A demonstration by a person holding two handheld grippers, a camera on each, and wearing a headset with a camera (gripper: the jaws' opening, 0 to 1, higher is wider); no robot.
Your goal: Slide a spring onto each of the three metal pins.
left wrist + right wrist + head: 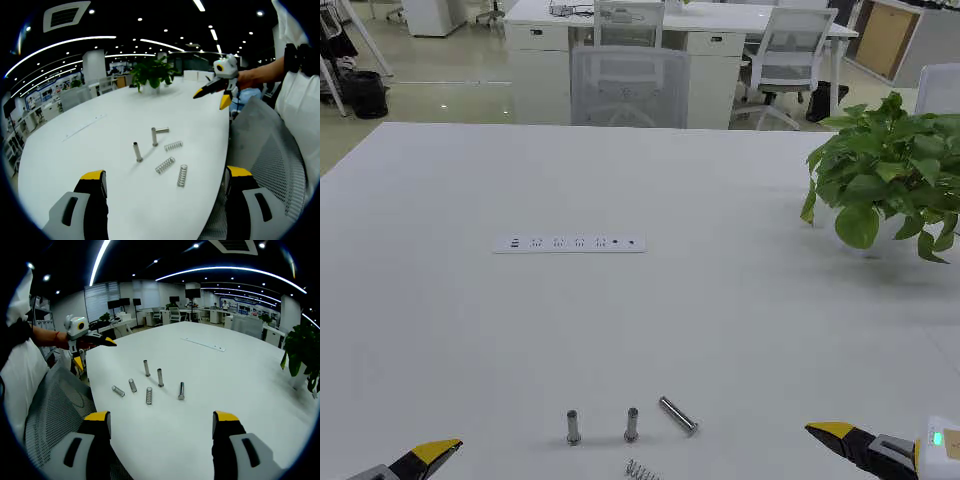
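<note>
Head view, left to right:
- left gripper (425, 455) at the bottom-left corner, 1 yellow tip in frame over the white table (720, 330)
- pin 1 (573, 427) upright
- pin 2 (631, 424) upright, just beside pin 1
- 1 of the springs (640, 470) flat on the table at the bottom edge of frame, near side of pin 2
- pin 3 (677, 415) on its side, lying at a slant, near pin 2, not touching it
- right gripper (835, 435) at bottom-right, well apart from the pins
- farther back: power strip (569, 243) on the table, potted plant (885, 170) at the right edge

Left gripper view:
- own jaws wide open, gripping nothing
- 1 tip is over the table, the other is past its edge over a mesh chair (270, 150)
- all 3 springs lie loose on the table between the jaws and the pins, each apart from the pins
- right gripper is up in the air at upper right, jaws spread, nothing between them, a person's forearm (255, 75) behind it

Right gripper view:
- left gripper is in the air at the left, jaws parted, nothing held
- own jaws wide, nothing between them
- springs in a loose row left of the pins
- pins bare
</note>
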